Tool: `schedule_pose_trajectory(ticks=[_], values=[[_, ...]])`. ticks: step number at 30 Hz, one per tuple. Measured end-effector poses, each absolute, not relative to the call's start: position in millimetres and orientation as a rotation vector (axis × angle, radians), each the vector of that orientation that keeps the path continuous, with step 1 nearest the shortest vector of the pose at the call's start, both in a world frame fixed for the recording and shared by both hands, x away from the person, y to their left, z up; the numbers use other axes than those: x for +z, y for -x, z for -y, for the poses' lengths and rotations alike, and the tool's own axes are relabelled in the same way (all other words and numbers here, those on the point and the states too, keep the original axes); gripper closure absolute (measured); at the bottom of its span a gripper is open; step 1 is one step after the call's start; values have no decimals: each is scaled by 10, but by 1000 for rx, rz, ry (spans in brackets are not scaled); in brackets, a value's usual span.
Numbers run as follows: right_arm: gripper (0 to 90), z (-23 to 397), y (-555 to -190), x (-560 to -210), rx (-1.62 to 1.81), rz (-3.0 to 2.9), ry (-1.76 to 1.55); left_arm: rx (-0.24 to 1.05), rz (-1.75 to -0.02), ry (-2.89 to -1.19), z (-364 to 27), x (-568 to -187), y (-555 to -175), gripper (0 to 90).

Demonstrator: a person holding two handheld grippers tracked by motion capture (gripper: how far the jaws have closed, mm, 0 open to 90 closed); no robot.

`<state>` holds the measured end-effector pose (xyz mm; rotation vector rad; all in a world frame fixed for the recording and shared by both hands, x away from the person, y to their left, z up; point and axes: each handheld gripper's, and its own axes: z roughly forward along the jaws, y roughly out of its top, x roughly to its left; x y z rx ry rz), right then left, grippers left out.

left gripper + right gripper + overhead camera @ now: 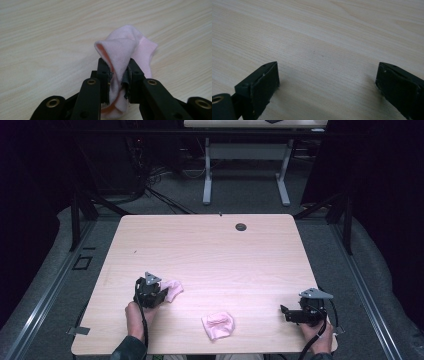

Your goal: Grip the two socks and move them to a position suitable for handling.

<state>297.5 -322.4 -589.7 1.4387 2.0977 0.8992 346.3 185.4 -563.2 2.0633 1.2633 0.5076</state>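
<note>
The left tool [117, 75] is clamped on a small pale pink cotton sock [125, 50] at the near left part of the light wooden table [210, 245]. In the left gripper view a folded flap of the fabric stands up between the two black jaws, pinched near its edge, while the rest of the sock lies on the table beyond the tips. In the high view the same sock [172, 290] lies just beyond the left tool [159, 292], on the side toward the table's middle.

A second pale pink sock [218, 325], crumpled into a lump, lies near the front edge of the table, apart from the first sock, to its right and closer to the person. It is free of both tools.

The right tool [286, 312] rests low at the front right corner of the table, well apart from both socks; its jaws stand wide with nothing between them, bare wood showing in the gap in the right gripper view.

The risks, as I judge them:
- The grip takes only a thin fold close to the hem, so a quick lift could let the soft knit slide out of the pads.
- The sock is doubled over, so pulling it may drag it bunched rather than spread it flat.
- The second sock sits close to the front edge, and a sweeping forearm could knock it off.
</note>
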Motion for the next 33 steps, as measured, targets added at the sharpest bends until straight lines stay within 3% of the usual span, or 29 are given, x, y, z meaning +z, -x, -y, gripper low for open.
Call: schedule_pose_trajectory(ticks=[13, 26, 28, 33], values=[[48, 3226, -2975, -5897, 904, -2099, -1437, 407, -1052, -2045, -1275, -5184, -3512, 764], [61, 3230, -2973, -5895, 910, -2103, -1432, 242, -990, -2175, -555, -5520, -3751, 733], [64, 3234, -2972, -5894, 905, -2103, -1429, 208, -1005, -2173, -545, -5582, -3787, 666], [77, 3238, -2968, -5894, 917, -2105, -1429, 241, -1022, -2130, -653, -5544, -3727, 320]])
